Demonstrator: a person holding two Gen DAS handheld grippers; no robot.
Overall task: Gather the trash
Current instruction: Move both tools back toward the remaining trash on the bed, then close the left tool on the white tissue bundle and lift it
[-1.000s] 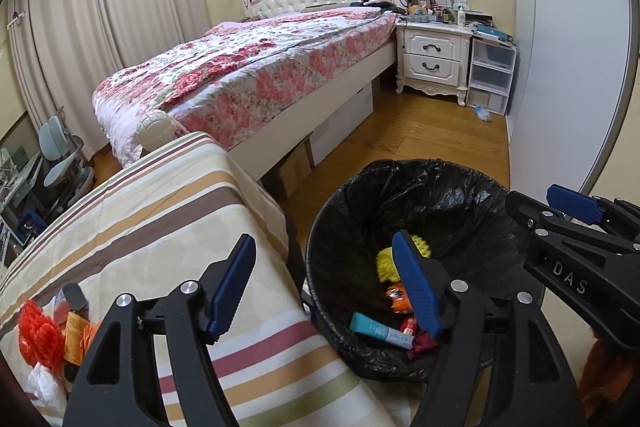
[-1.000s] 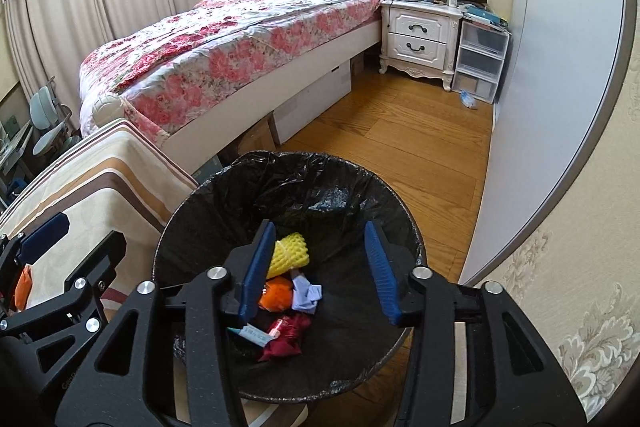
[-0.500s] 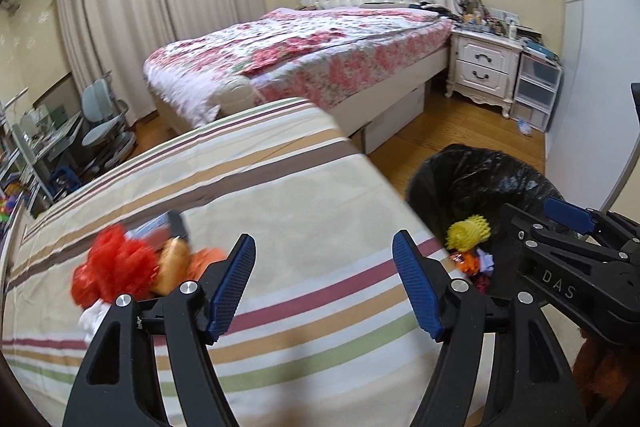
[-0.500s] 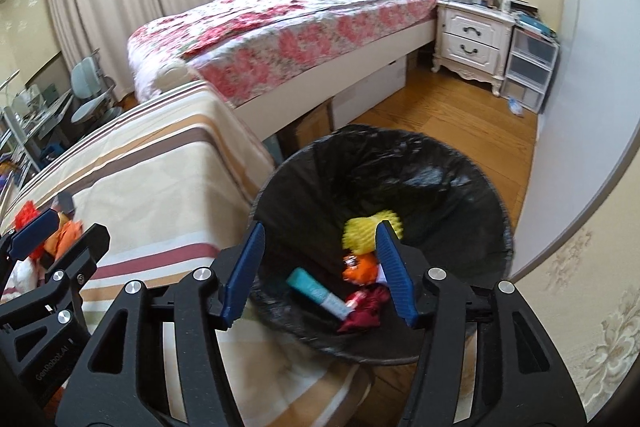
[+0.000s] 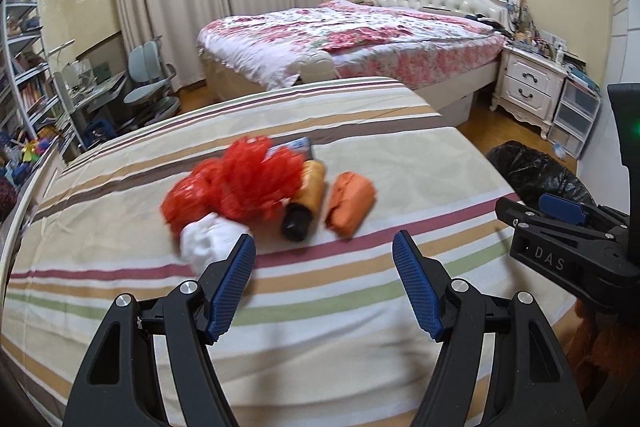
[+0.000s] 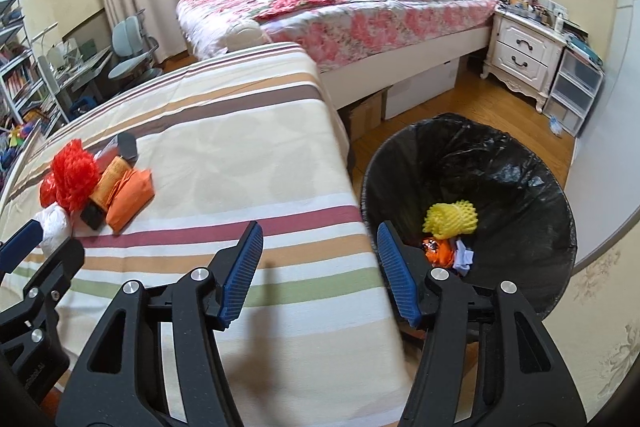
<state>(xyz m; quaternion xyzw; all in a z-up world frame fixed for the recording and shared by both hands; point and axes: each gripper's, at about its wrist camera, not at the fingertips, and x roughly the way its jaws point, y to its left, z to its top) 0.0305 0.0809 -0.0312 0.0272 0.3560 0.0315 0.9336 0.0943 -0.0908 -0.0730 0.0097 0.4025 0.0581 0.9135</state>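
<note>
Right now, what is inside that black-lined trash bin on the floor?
Inside the black-lined trash bin lie a yellow foam fruit net, an orange crumpled wrapper and a pale scrap of paper. The right hand-held gripper covers the near part of the bin's bottom.

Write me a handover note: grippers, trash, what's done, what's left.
Left gripper: open, empty, facing the trash pile.
Right gripper: empty, jaws just been opening, over the striped sheet's edge.
Done: yellow foam net and small scraps lie in the black-lined bin.
Left on the sheet: red mesh net, white crumpled tissue, orange tube, orange wrapper, dark flat item behind.
</note>
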